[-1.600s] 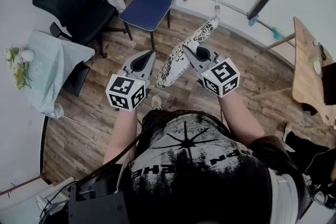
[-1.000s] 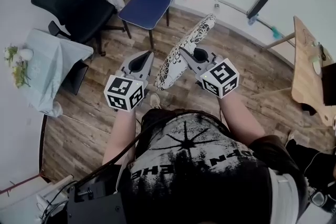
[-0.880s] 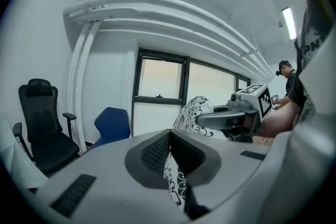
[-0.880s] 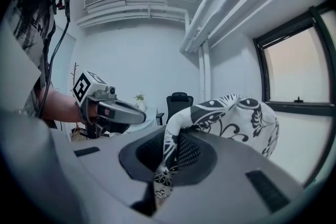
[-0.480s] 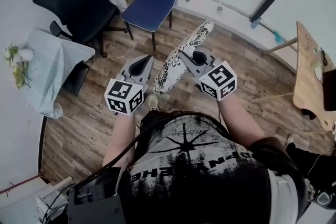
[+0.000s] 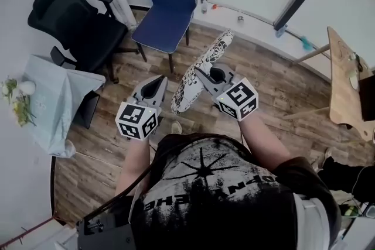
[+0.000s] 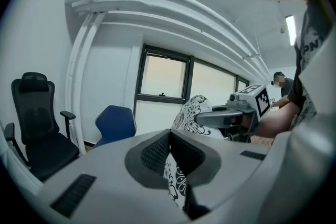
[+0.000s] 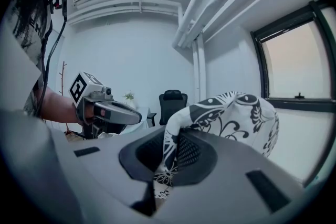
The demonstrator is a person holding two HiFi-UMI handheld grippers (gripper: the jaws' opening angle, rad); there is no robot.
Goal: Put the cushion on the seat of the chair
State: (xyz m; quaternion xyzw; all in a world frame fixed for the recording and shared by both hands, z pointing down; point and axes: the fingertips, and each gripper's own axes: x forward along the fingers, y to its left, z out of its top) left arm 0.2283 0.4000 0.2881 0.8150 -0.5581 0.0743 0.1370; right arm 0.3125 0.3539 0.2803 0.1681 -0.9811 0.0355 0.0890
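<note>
Jaws: right gripper (image 8: 170,140) clamped on black-and-white floral fabric cushion's (image 6: 203,64) edge; left gripper's (image 7: 169,136) together
Cushion: airborne between the grippers; apart from blue plastic chair (image 6: 167,3)
Hidden: cushion's gripped edge, inside right jaws
Count: one cushion; two chairs, one a black office chair (image 6: 73,14)

Cushion (image 6: 188,89) in right gripper (image 6: 201,73), left gripper (image 6: 159,79) beside it; chair (image 6: 159,25) ahead, office chair (image 6: 82,26) left of it.

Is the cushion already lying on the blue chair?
No, the cushion hangs in the right tool, away from the blue chair.
</note>
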